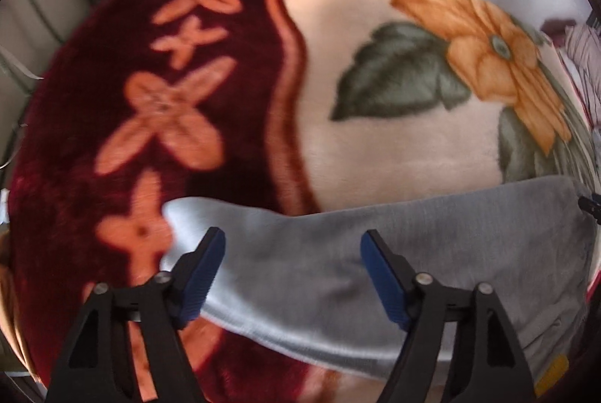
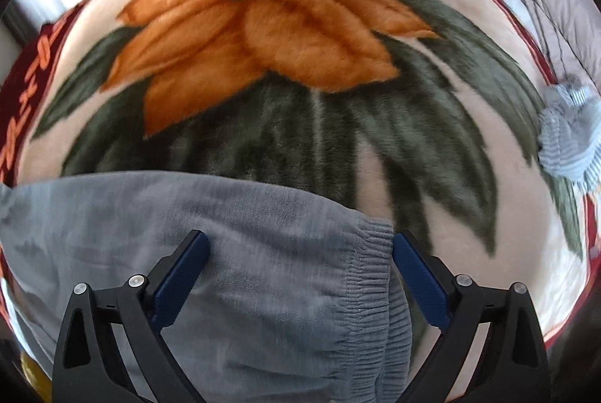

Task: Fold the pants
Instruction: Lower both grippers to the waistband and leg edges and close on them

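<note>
Grey pants [image 1: 375,252] lie flat on a floral blanket [image 1: 375,147], stretched beneath both pairs of fingers; left gripper [image 1: 293,241] and right gripper [image 2: 300,245] spread apart, grasping nothing.

The left claw [image 1: 293,245] points down over grey pants [image 1: 432,252] that lie across a plush blanket [image 1: 338,102] from about 8 o'clock to 4 o'clock. Its blue-padded fingers [image 1: 203,275] stand apart above the cloth, not pressing it. The blanket is maroon with orange crosses at 9 o'clock, and cream with an orange flower [image 1: 488,50] and green leaf toward 2 o'clock.
</note>
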A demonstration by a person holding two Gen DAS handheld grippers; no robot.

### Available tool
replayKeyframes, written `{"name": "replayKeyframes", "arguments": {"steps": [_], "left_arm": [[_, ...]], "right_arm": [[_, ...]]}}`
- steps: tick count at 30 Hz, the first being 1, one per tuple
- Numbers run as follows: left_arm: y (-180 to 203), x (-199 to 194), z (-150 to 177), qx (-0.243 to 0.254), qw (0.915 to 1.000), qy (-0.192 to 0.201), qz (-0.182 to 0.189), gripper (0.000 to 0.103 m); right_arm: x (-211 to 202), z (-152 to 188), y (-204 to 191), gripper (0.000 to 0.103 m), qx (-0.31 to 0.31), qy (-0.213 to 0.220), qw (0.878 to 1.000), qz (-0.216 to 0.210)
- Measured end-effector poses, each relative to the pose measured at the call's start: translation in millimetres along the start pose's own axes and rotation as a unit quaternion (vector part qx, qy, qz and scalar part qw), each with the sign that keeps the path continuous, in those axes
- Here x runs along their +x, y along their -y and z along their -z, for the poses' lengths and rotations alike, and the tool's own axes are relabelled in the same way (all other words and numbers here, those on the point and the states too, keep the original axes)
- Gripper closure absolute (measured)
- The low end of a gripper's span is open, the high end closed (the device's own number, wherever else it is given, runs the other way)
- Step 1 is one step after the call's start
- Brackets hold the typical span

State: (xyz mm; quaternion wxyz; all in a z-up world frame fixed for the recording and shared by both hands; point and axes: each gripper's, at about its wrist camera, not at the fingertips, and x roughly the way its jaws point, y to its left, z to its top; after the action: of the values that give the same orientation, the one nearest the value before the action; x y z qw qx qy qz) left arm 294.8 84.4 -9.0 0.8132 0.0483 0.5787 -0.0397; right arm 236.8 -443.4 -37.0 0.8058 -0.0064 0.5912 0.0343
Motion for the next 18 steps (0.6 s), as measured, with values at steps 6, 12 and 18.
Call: {"name": "replayKeyframes", "arguments": {"steps": [6,12,18], "left_arm": [[10.9,34.1,-4.5,0.039,0.9987,-0.031,0.010,0.027],[7.1,43.4,1.4,0.036,0.9988,-0.023,0.022,0.020],[1.6,54.2,4.3,0.038,0.9981,-0.039,0.029,0.007]], "right_arm": [[14.6,-3.6,-3.8,0.003,-0.027,-0.019,0.999,0.007],[15.7,-6.9,1.1,0.006,-0.025,-0.018,1.000,0.002],[1.3,-22.0,5.8,0.014,-0.025,-0.004,1.000,-0.005]]}}
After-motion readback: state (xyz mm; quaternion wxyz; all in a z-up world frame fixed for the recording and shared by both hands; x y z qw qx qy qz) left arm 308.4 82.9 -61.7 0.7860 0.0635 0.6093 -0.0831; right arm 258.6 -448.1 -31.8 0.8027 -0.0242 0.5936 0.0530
